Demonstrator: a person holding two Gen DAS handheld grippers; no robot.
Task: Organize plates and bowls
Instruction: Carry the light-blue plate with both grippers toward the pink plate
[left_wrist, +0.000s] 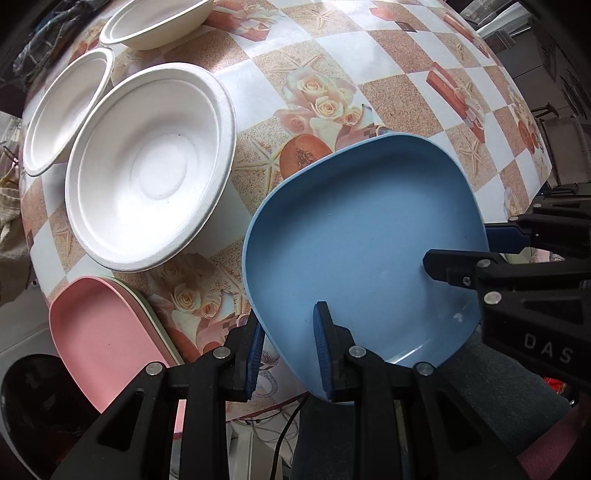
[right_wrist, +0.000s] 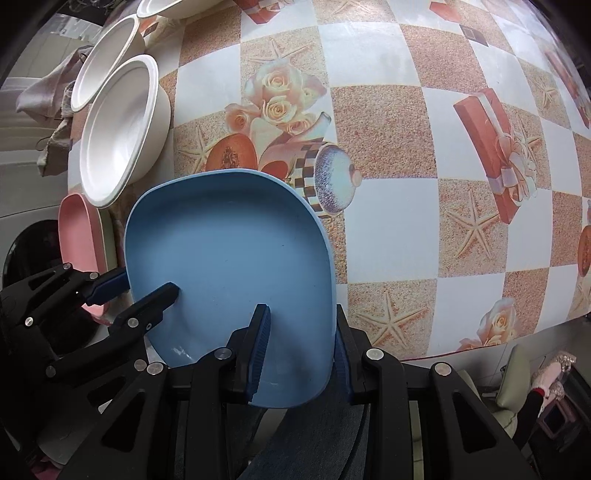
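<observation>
Currently both grippers, left gripper (left_wrist: 288, 347) and right gripper (right_wrist: 299, 350), are straddling the rim of the stiff, light blue plate (right_wrist: 229, 258) with jaws spread; grip at the rim

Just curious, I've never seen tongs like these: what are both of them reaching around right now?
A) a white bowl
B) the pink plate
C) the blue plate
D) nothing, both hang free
C: the left tongs and the right tongs each straddle an edge of the blue plate.
</observation>
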